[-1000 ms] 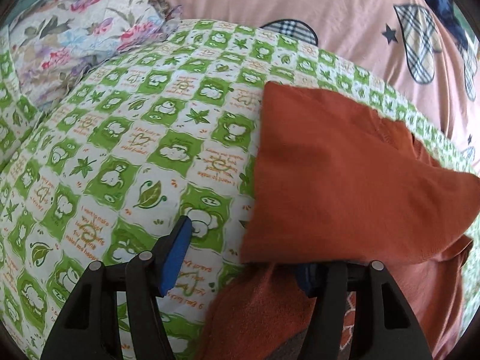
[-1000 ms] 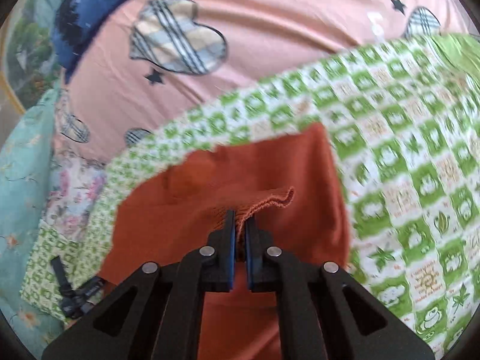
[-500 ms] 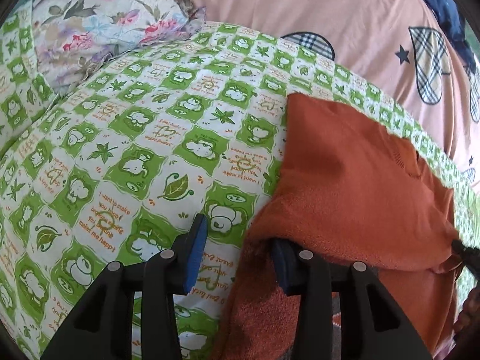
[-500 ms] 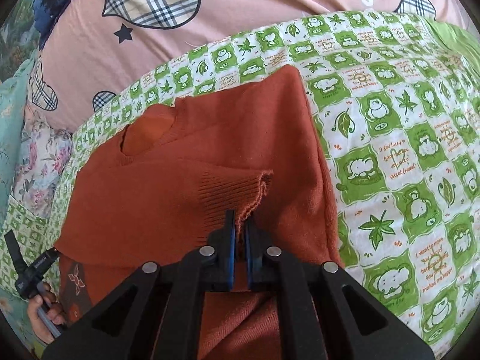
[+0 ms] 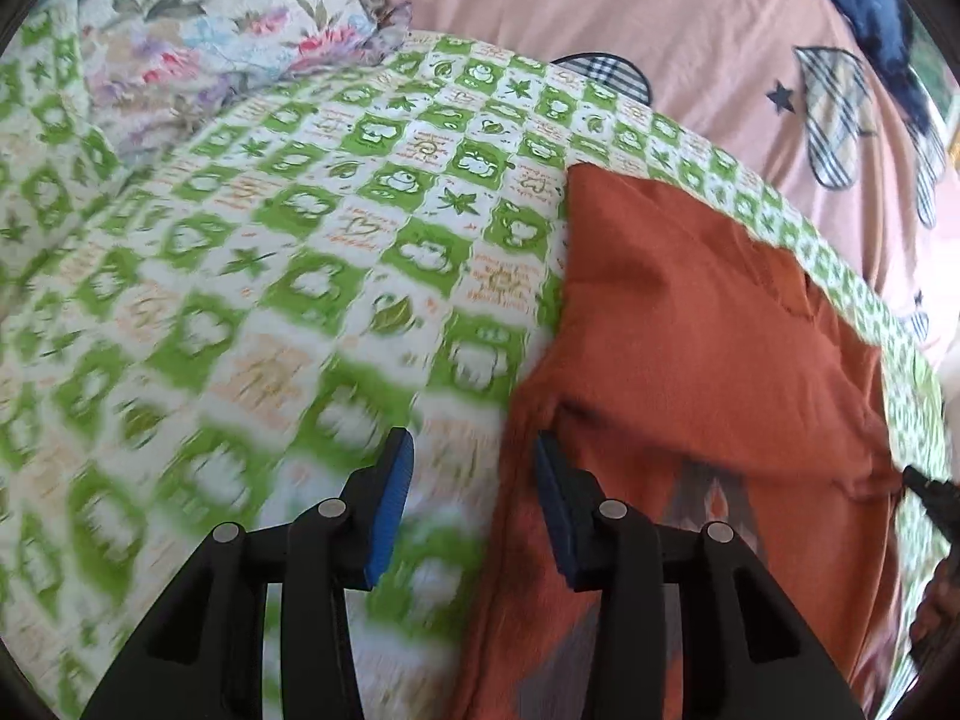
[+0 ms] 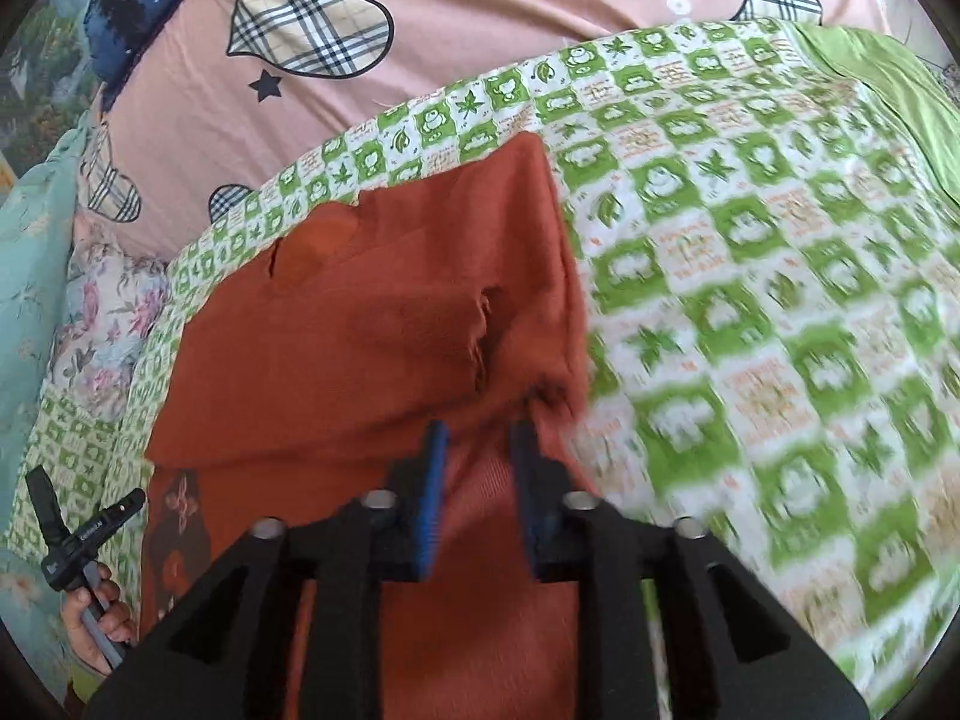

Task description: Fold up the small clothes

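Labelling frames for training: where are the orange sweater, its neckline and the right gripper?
Orange sweater (image 6: pixel 372 372): right wrist view, folded-over body.
Neckline (image 6: pixel 318 240): right wrist view, collar opening.
Right gripper (image 6: pixel 477 450): right wrist view, gap between fingertips.

A bed carries everything, spread with a green-and-white checked sheet (image 5: pixel 372 252) printed with leaves and small animals. On it lies a rust-orange sweater (image 5: pixel 708 324), partly folded, at the right of the left wrist frame. Behind, along the upper edge, sits a pink cover (image 6: pixel 480 54) with plaid hearts (and dark stars); a floral pillow (image 5: pixel 216 30) fills the upper left.
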`<state>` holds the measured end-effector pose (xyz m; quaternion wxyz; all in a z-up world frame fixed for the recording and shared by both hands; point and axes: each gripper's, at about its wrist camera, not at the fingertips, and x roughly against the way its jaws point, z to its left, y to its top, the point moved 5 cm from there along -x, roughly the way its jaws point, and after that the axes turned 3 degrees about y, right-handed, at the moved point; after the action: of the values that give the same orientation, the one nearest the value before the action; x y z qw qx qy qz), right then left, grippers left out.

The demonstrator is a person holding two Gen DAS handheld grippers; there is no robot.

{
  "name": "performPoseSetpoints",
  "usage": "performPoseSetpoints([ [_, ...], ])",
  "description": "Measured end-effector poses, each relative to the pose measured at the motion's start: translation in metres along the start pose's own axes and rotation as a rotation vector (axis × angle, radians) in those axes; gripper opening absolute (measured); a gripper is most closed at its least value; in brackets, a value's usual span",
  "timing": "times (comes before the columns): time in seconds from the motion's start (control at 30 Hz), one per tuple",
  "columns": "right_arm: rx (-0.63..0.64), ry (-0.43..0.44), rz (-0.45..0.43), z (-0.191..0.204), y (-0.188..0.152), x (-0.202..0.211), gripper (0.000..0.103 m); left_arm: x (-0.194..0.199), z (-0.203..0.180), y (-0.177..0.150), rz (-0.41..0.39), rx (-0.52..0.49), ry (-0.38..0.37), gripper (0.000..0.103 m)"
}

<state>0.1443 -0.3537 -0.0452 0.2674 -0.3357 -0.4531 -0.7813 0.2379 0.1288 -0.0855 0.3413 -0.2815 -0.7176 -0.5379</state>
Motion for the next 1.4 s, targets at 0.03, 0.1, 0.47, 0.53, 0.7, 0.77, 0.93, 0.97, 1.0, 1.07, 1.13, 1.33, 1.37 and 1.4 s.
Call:
performPoseSetpoints([
  [0.03, 0.004, -0.005, 0.004, -0.003, -0.009, 0.008, 0.043, 0.009, 0.000, -0.008, 0.012, -0.008, -0.033, 0.042],
  [0.1, 0.005, -0.011, 0.013, -0.008, -0.029, 0.025, 0.043, 0.026, -0.001, -0.024, 0.026, -0.024, -0.082, 0.046],
  [0.47, 0.001, 0.028, 0.142, -0.024, -0.138, 0.087, 0.043, 0.086, 0.004, -0.130, 0.146, -0.136, -0.160, 0.065],
  [0.53, -0.017, 0.065, 0.166, -0.026, -0.156, 0.091, 0.043, 0.095, 0.003, -0.150, 0.159, -0.152, -0.181, 0.067],
  [0.7, -0.071, 0.210, 0.152, -0.023, -0.175, 0.091, 0.043, 0.117, 0.000, -0.181, 0.183, -0.164, -0.287, 0.074],
  [0.77, -0.070, 0.236, 0.147, -0.018, -0.177, 0.087, 0.042, 0.119, -0.001, -0.187, 0.191, -0.155, -0.330, 0.074],
  [0.93, -0.057, 0.224, 0.122, -0.012, -0.182, 0.092, 0.011, 0.124, 0.006, -0.189, 0.203, -0.108, -0.400, 0.071],
  [0.97, -0.050, 0.217, 0.107, -0.012, -0.183, 0.099, 0.011, 0.123, 0.006, -0.188, 0.204, -0.110, -0.399, 0.067],
  [1.0, -0.051, 0.221, 0.091, -0.012, -0.183, 0.108, 0.011, 0.122, 0.006, -0.187, 0.204, -0.118, -0.392, 0.064],
  [1.07, -0.058, 0.245, 0.059, -0.018, -0.185, 0.128, 0.011, 0.124, 0.008, -0.189, 0.203, -0.136, -0.380, 0.058],
  [1.13, -0.051, 0.235, 0.041, -0.025, -0.190, 0.141, 0.011, 0.127, 0.010, -0.191, 0.205, -0.150, -0.376, 0.053],
  [1.33, -0.088, 0.236, 0.098, -0.038, -0.203, 0.122, 0.012, 0.131, 0.016, -0.200, 0.206, -0.157, -0.394, 0.006],
  [1.37, -0.097, 0.255, 0.105, -0.037, -0.203, 0.118, 0.014, 0.131, 0.017, -0.201, 0.204, -0.154, -0.395, 0.006],
  [1.4, -0.102, 0.264, 0.110, -0.037, -0.204, 0.117, 0.016, 0.130, 0.019, -0.202, 0.210, -0.148, -0.391, 0.007],
])
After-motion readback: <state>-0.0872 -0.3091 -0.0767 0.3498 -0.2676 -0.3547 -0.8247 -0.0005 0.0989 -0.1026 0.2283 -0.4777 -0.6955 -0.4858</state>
